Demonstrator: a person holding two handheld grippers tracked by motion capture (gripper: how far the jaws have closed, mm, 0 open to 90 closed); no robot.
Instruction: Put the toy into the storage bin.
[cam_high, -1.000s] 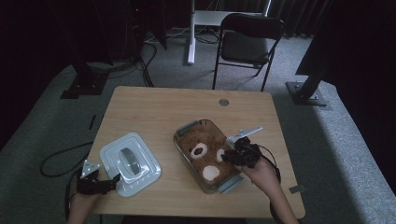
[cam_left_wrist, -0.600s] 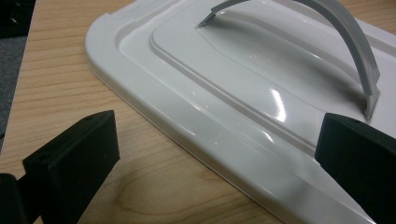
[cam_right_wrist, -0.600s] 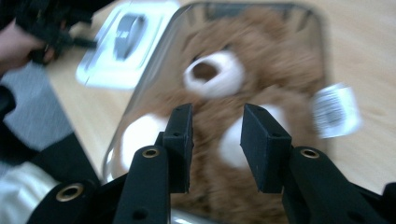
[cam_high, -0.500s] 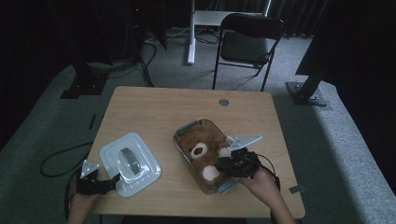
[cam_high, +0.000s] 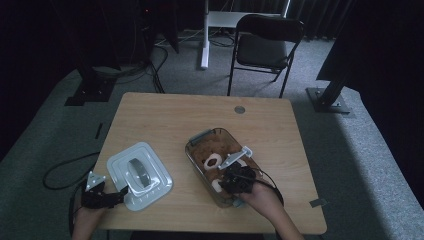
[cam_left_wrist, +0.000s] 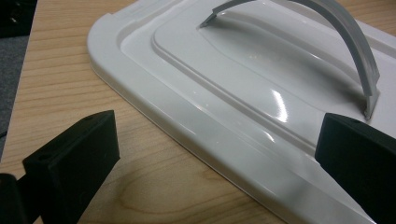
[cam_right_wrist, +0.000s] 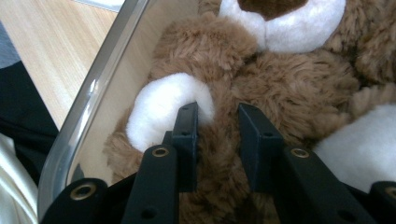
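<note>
A brown teddy bear (cam_high: 220, 148) with white patches lies in a clear container (cam_high: 198, 136) on the table's right half. My right gripper (cam_high: 229, 183) reaches into the container's near end. In the right gripper view its jaws (cam_right_wrist: 218, 116) have just been closing and pinch brown fur of the teddy bear (cam_right_wrist: 289, 84) beside a white paw (cam_right_wrist: 159, 109). The white lid (cam_high: 141, 175) with a grey handle lies flat at the left. My left gripper (cam_high: 119, 195) stands open at the lid's near corner, its jaws (cam_left_wrist: 219, 135) wide on either side of the lid (cam_left_wrist: 243, 93) edge, not touching.
The container wall (cam_right_wrist: 107, 70) runs close along the left of the right jaws. A round grommet (cam_high: 239, 109) sits in the wooden table (cam_high: 165, 120) at the far side. A black folding chair (cam_high: 267, 47) and stand bases are on the floor beyond.
My right gripper has moved left and toward the near end of the container, down onto the bear. The left gripper and the lid have stayed still.
</note>
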